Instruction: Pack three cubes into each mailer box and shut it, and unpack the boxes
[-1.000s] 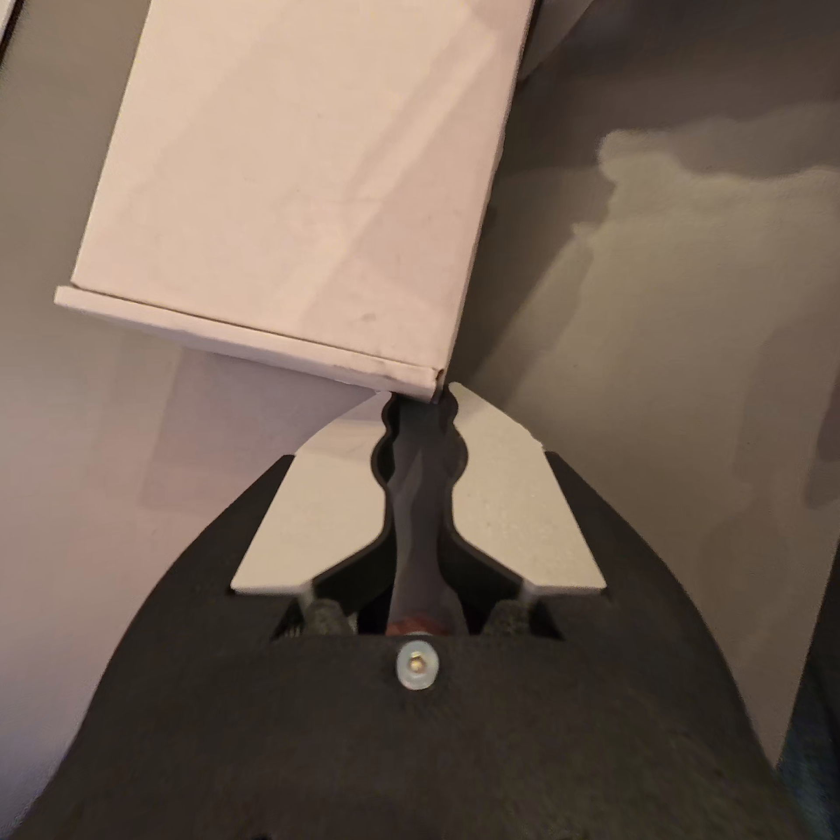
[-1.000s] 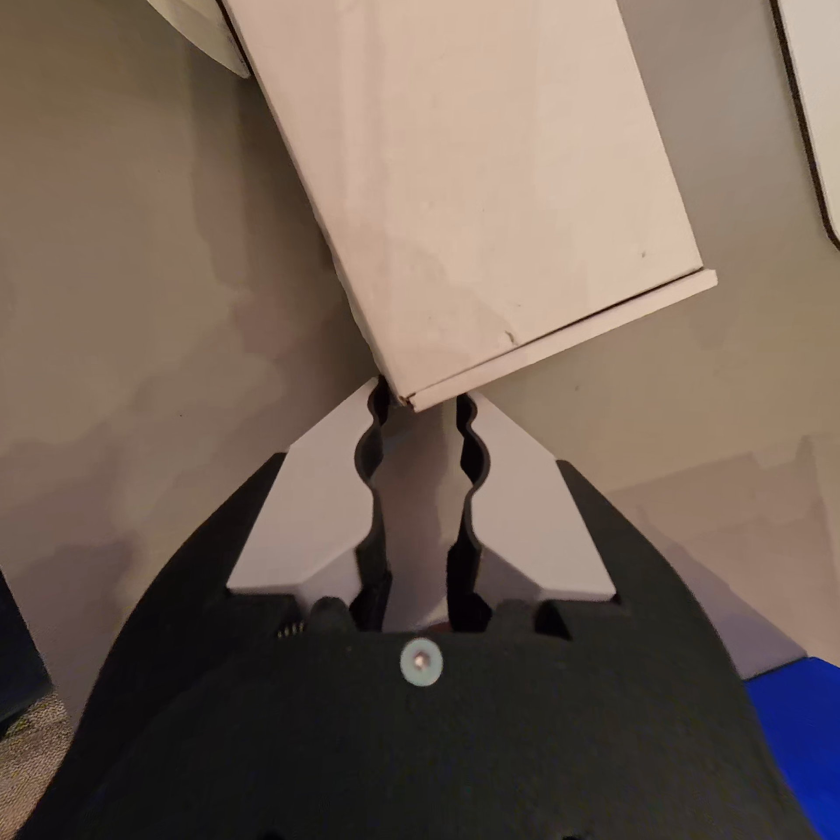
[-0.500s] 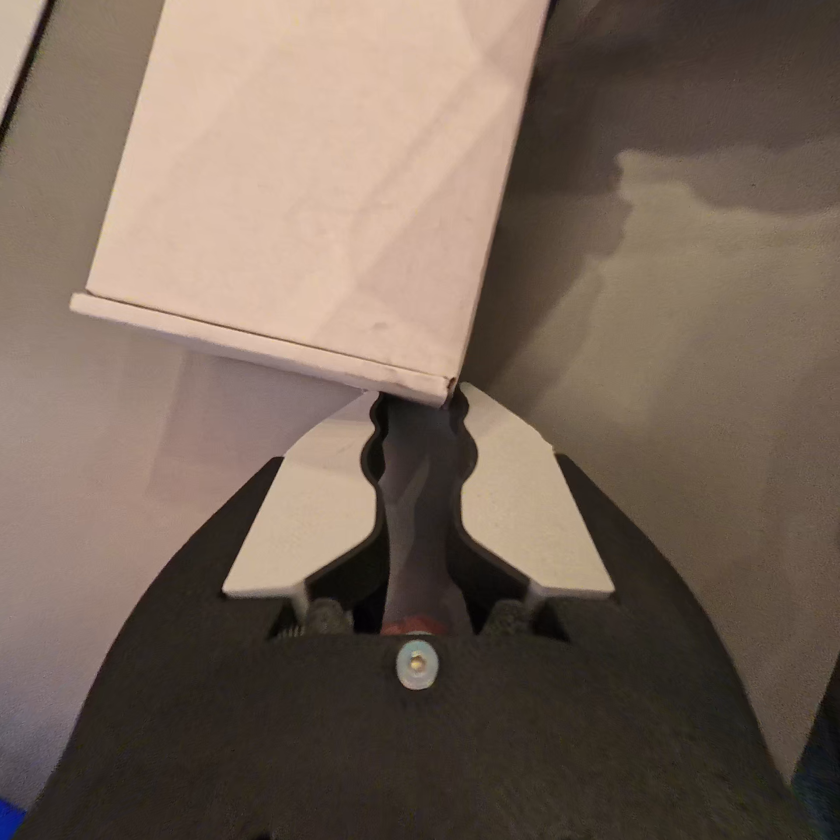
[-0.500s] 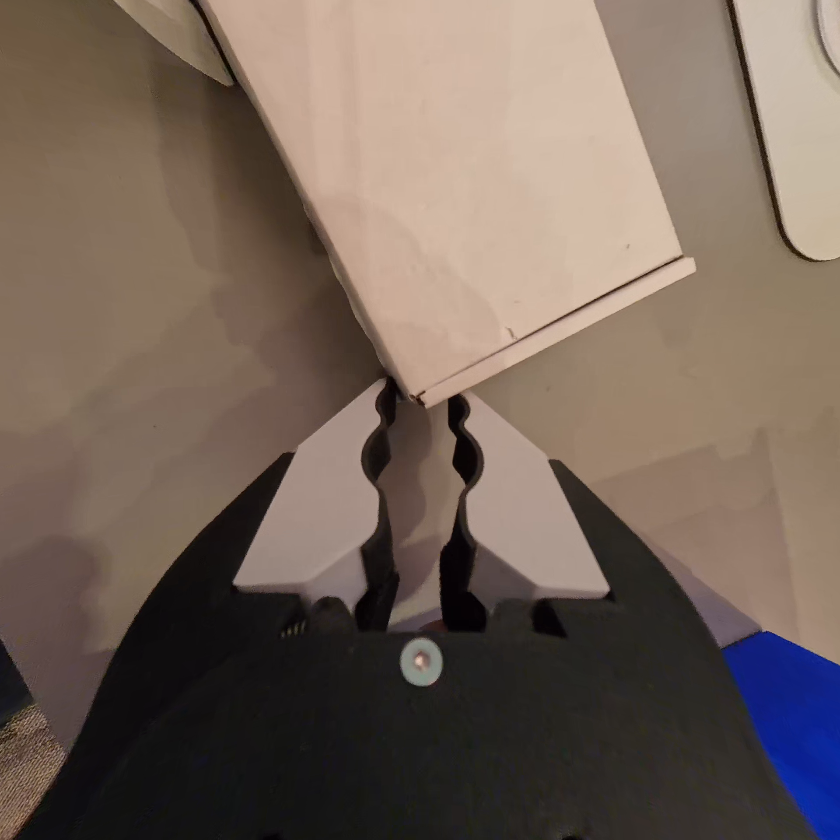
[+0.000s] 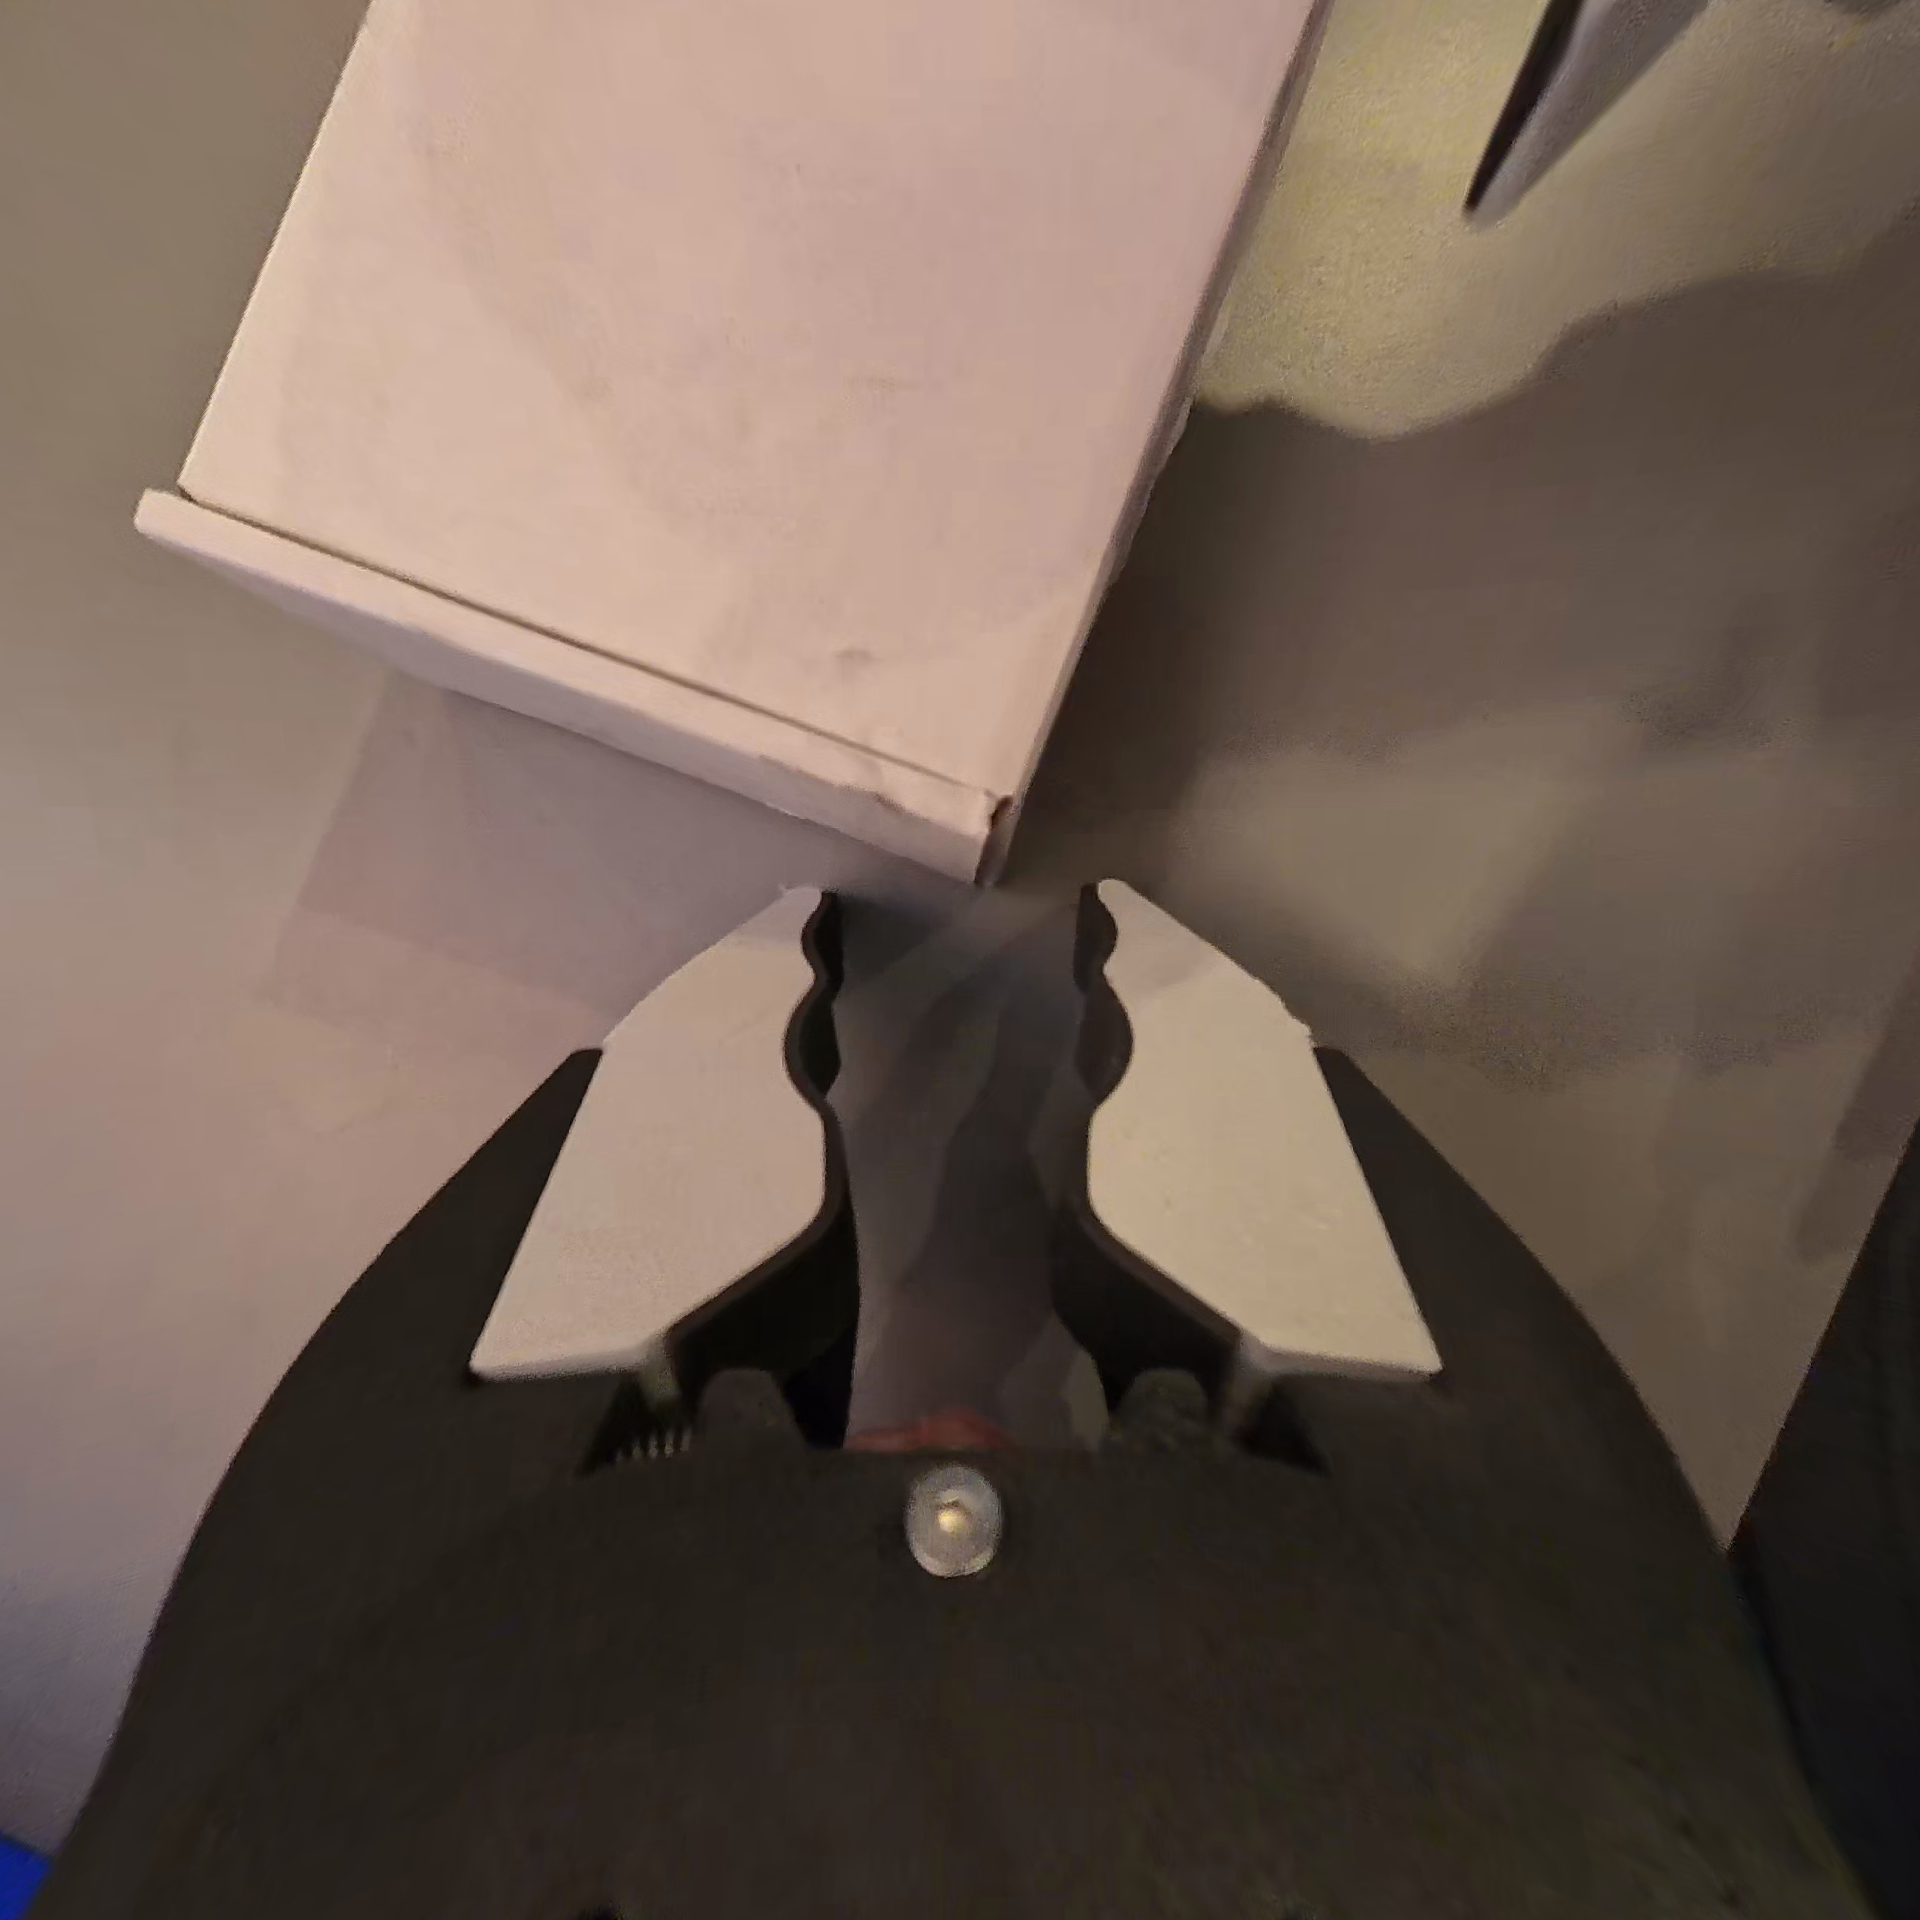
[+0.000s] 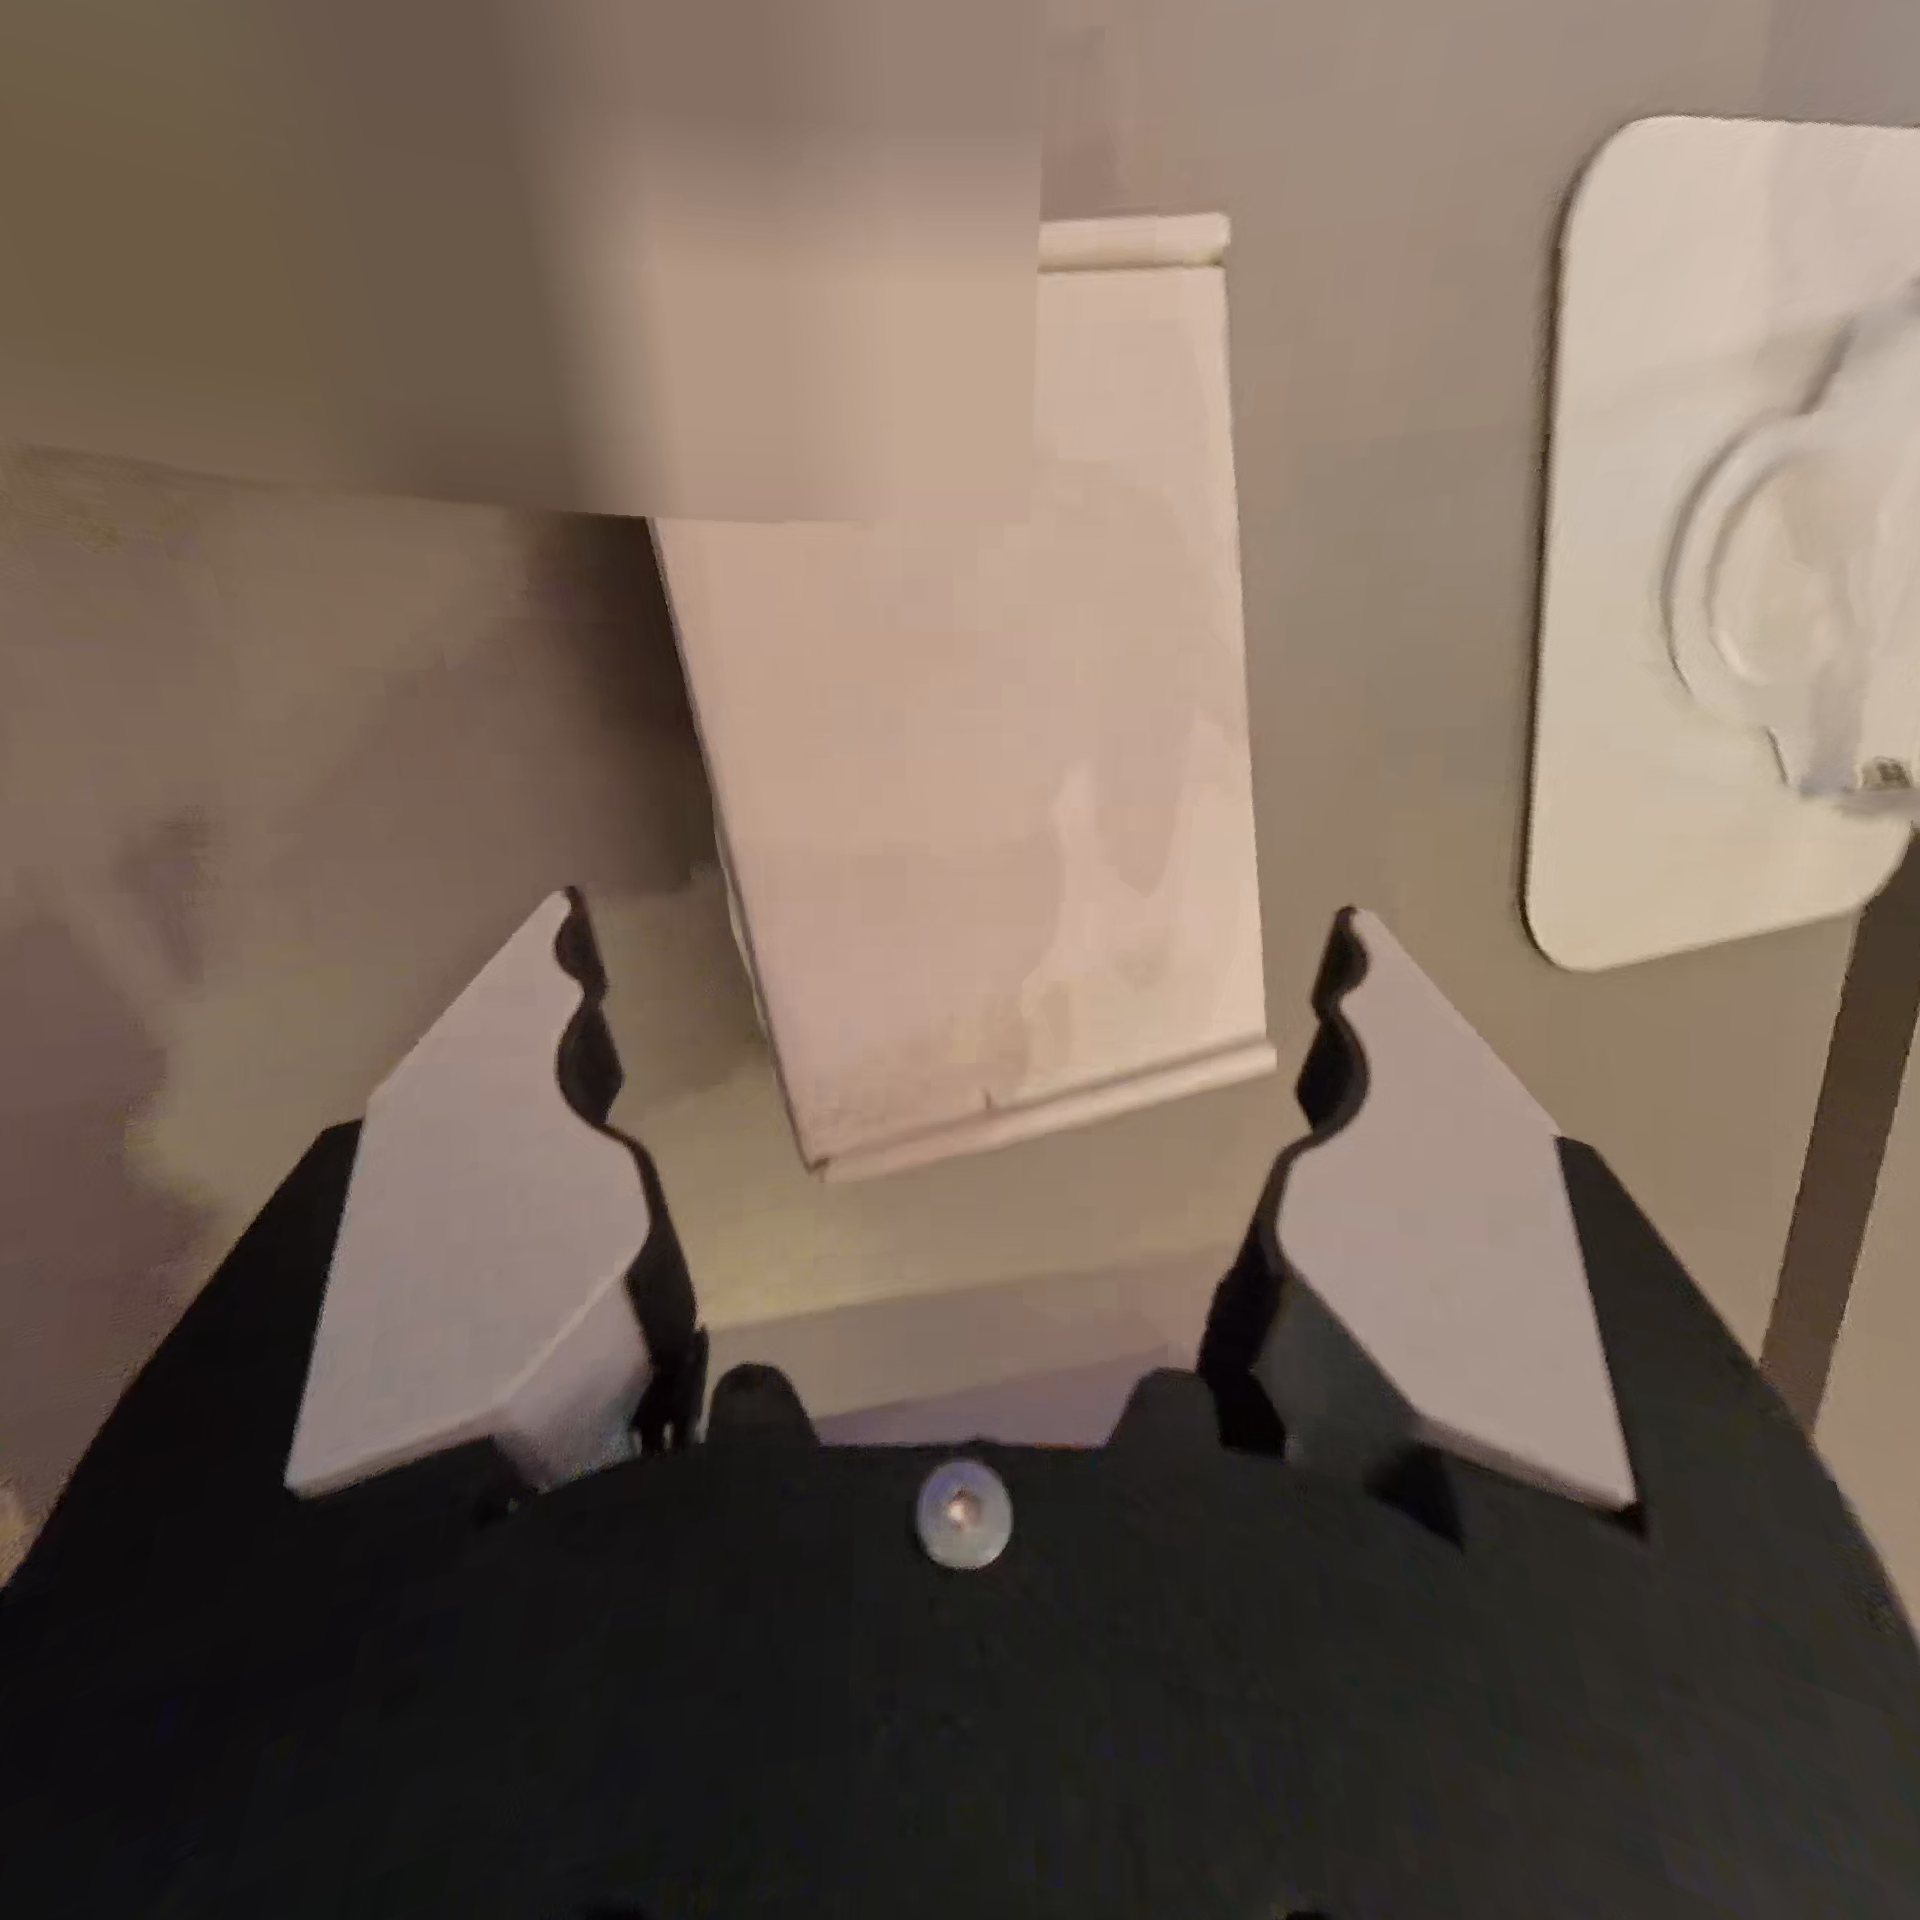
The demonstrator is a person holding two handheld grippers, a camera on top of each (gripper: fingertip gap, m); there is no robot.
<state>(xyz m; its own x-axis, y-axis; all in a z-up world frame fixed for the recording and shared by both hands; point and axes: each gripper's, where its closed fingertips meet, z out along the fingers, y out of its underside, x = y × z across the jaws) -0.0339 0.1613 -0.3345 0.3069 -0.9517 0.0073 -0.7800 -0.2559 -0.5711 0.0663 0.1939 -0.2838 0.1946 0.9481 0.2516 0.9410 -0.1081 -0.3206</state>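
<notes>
A closed white mailer box [image 5: 727, 395] lies on the grey table. In the left wrist view its near corner sits just beyond my left gripper [image 5: 951, 899], which is partly open and empty, its fingertips clear of the cardboard. In the right wrist view the same box [image 6: 987, 790] lies farther off, past my right gripper [image 6: 961, 914], which is wide open and empty. A second white box edge [image 6: 1132, 244] shows behind it. No cubes are in view.
A white rounded plate with a clear plastic fitting [image 6: 1714, 540] lies at the right of the right wrist view. A pale pointed shape [image 5: 1538, 125] shows at the top right of the left wrist view. A dark edge [image 5: 1839, 1455] borders the table at right. A blue bit [image 5: 16, 1860] is at the bottom left.
Both grippers stood narrow at the box's near corners and have opened. The right one opened wide and drew back from the box. The left one opened partway and stayed close.
</notes>
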